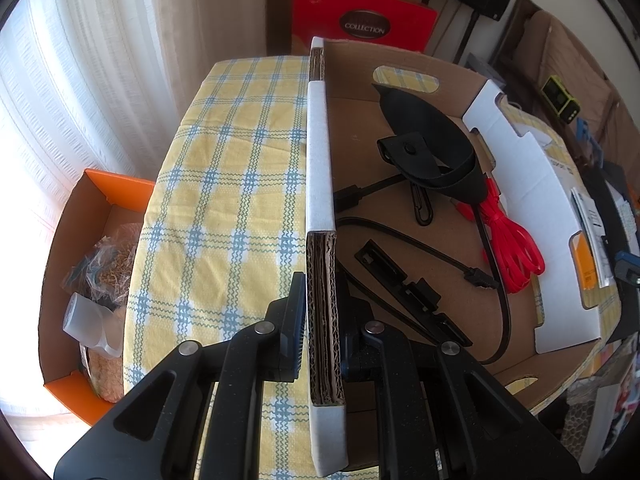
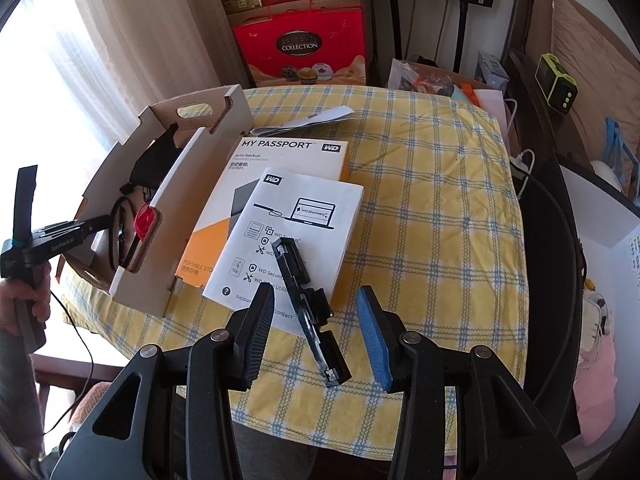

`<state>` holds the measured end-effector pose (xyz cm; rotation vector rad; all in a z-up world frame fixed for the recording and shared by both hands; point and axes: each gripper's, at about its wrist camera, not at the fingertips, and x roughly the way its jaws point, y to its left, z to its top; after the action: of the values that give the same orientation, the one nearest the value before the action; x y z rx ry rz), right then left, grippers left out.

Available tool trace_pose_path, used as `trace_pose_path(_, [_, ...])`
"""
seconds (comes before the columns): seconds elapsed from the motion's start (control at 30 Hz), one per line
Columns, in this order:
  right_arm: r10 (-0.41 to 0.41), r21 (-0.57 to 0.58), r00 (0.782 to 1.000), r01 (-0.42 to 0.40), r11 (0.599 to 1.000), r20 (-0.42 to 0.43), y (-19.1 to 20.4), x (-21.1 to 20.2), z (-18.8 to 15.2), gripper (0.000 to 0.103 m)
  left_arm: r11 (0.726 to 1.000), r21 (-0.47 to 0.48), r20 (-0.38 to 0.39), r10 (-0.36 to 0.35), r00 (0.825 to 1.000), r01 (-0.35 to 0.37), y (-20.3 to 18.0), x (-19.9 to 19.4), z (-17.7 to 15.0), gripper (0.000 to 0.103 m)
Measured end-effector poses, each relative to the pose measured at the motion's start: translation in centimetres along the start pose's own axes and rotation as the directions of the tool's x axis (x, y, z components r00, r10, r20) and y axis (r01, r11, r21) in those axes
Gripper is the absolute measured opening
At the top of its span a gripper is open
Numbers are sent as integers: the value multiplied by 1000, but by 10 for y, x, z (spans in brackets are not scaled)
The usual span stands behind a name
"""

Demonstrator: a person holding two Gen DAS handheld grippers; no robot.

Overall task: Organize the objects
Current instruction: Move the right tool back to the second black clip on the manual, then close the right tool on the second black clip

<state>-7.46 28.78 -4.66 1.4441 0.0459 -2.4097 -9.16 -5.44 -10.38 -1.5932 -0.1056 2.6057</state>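
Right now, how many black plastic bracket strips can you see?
2. One bracket strip lies inside the cardboard box; a second bracket strip lies across the booklet and tablecloth, between the right gripper's open fingers. Others could be hidden under the black pouch.
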Motion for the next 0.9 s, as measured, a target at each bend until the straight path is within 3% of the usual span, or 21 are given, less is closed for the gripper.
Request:
trace_pose_path(0.1, [0, -8, 1000, 0, 1000, -7, 1, 4, 1, 37, 1000, -1, 0, 0, 1000, 0, 0, 0, 0, 12])
trace_pose_path(0.17, [-3, -12, 1000, 3, 1000, -9, 2, 6, 1, 22, 1000, -1, 0, 0, 1000, 0, 0, 0, 0, 12])
trace_pose_path(0.23, [-10, -17, 1000, 10, 1000, -4, 1, 6, 1, 17, 1000, -1, 0, 0, 1000, 0, 0, 0, 0, 12])
trace_pose_path(0.57, [15, 12, 999, -16, 1000, 41, 1, -6, 13, 17, 1000, -1, 0, 0, 1000, 0, 0, 0, 0, 12])
trace_pose_path(0.9, [106, -94, 990, -97, 991, 90, 65, -15, 49, 17, 1000, -1, 0, 2, 1000, -2, 0, 0, 0, 12])
